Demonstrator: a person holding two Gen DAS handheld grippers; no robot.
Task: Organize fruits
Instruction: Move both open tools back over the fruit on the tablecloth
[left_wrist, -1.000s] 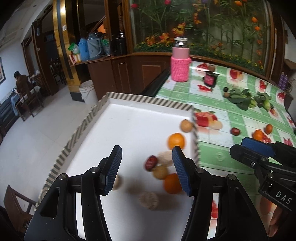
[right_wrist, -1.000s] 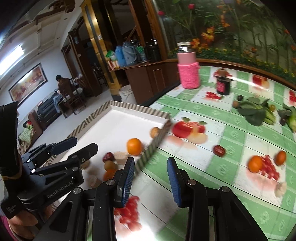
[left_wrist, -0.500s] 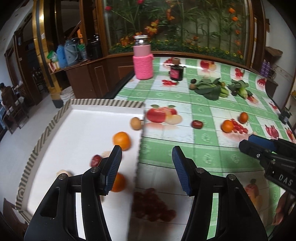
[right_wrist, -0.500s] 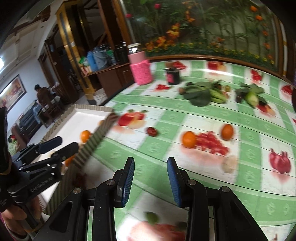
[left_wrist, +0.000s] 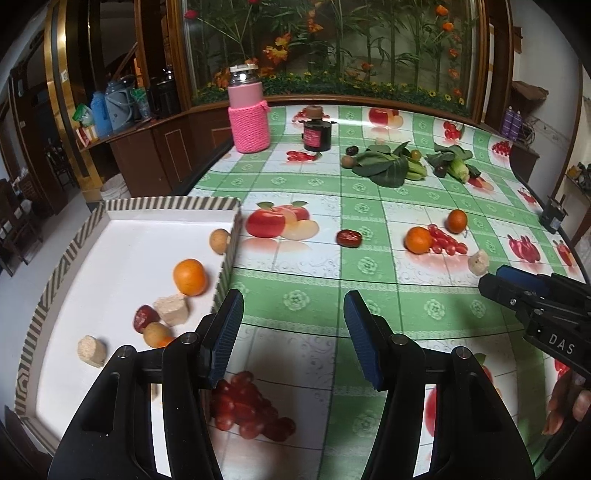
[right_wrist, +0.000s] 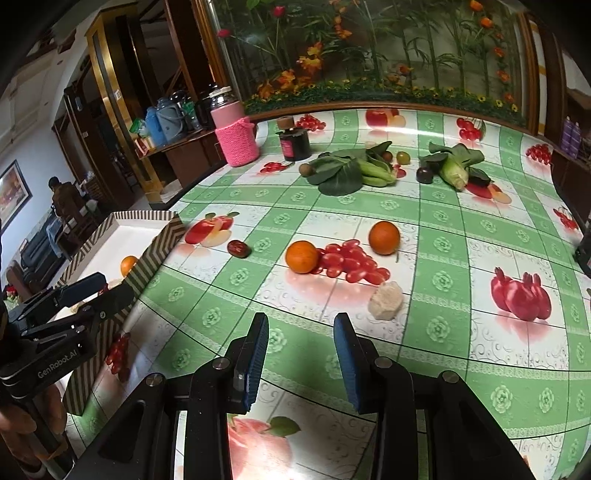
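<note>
The big table has a green checked cloth with fruit pictures on it. On its left edge sits a white tray with a striped rim, and some fruit already lies inside.

The next job looks like picking up loose fruit and putting it in the tray. To do it well, come down over one fruit, put a pad on each side, squeeze softly, then lift over the rim so nothing gets bumped.

The right gripper is released, with nothing between its pads. One orange lies ahead of its jaws. A second orange is farther ahead and to the right. A pale lump is just ahead on the right. A small dark red fruit lies ahead to the left.

The left gripper is released and empty too. The tray is on the left of its jaws.
</note>
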